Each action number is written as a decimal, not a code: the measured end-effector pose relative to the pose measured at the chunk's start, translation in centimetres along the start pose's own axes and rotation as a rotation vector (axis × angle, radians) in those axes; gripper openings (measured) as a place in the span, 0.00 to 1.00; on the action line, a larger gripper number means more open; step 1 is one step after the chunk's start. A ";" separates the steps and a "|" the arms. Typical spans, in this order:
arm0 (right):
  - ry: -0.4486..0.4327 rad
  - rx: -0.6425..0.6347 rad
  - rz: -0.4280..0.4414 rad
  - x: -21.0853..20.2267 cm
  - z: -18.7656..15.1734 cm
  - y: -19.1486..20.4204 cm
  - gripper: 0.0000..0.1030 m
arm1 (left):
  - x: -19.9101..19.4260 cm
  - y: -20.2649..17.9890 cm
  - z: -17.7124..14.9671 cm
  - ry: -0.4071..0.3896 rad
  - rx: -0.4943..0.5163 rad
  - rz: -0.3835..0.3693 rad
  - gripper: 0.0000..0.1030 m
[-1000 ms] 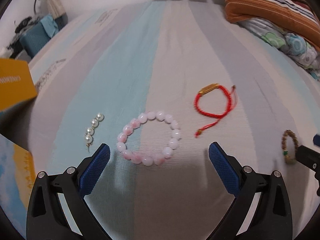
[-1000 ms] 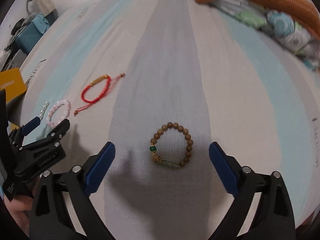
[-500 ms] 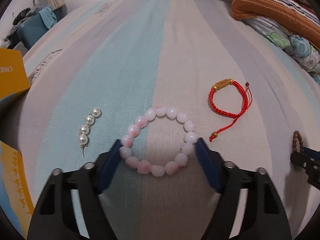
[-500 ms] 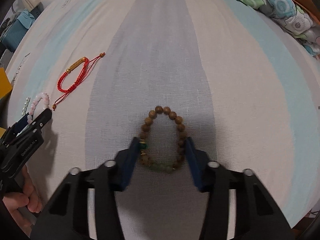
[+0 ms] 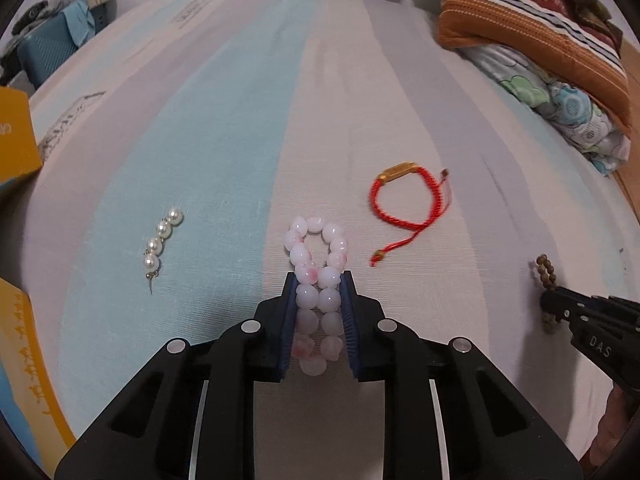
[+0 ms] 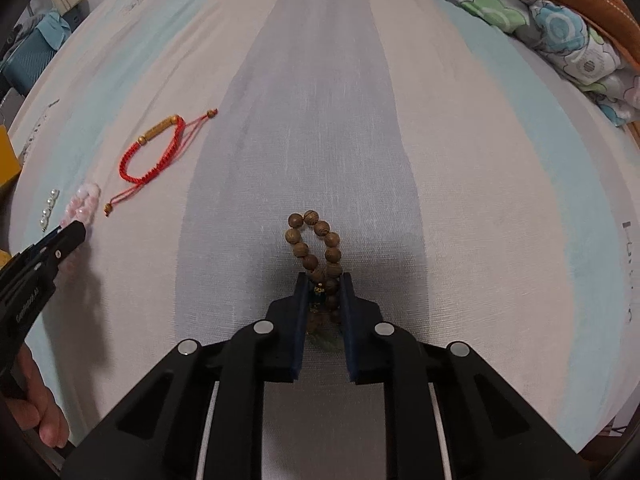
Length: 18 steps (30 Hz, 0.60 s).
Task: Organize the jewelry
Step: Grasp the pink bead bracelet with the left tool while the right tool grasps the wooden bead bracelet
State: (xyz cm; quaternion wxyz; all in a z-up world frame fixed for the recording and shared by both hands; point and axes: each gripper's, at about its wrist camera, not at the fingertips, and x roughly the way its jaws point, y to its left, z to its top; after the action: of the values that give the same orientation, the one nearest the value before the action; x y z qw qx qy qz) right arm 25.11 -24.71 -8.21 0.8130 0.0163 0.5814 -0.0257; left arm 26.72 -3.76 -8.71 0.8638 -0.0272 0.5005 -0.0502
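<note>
Item, my left gripper (image 5: 319,280): fingers pinching pink bead bracelet (image 5: 317,256) flat on bed (image 5: 240,120). Item, my right gripper (image 6: 324,280): fingers pinching wooden bead bracelet (image 6: 316,240), low over bed.

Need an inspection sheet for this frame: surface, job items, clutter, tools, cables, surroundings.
Surface: striped bed sheet, flat.
Job's things: pink bead bracelet squeezed into a narrow loop; wooden bead bracelet likewise; red cord bracelet and pearl earring lie loose, apart.
Clutter: orange box at the left edge.
Grippers: left tool shut on pink bead bracelet; right tool shut on wooden bead bracelet.
Cables: nothing seen.
Surroundings: folded blankets at far right; teal bag beyond the bed.
</note>
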 end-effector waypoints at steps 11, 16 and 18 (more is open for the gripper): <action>-0.059 0.025 0.029 -2.2 0.0 -0.3 0.14 | -2.1 -1.1 0.2 -0.027 0.016 -0.023 0.20; -0.110 0.031 0.024 -4.1 0.1 0.0 0.14 | -3.4 -1.0 0.3 -0.043 0.014 -0.030 0.20; -0.128 0.029 0.021 -4.8 0.1 0.2 0.14 | -3.9 -1.1 0.4 -0.050 0.015 -0.029 0.20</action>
State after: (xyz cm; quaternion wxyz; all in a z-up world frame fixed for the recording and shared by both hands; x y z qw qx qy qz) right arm 23.65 -24.42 -3.69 0.8484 0.0324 0.5277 -0.0265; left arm 25.06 -4.42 -5.05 0.8754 -0.0291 0.4780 -0.0657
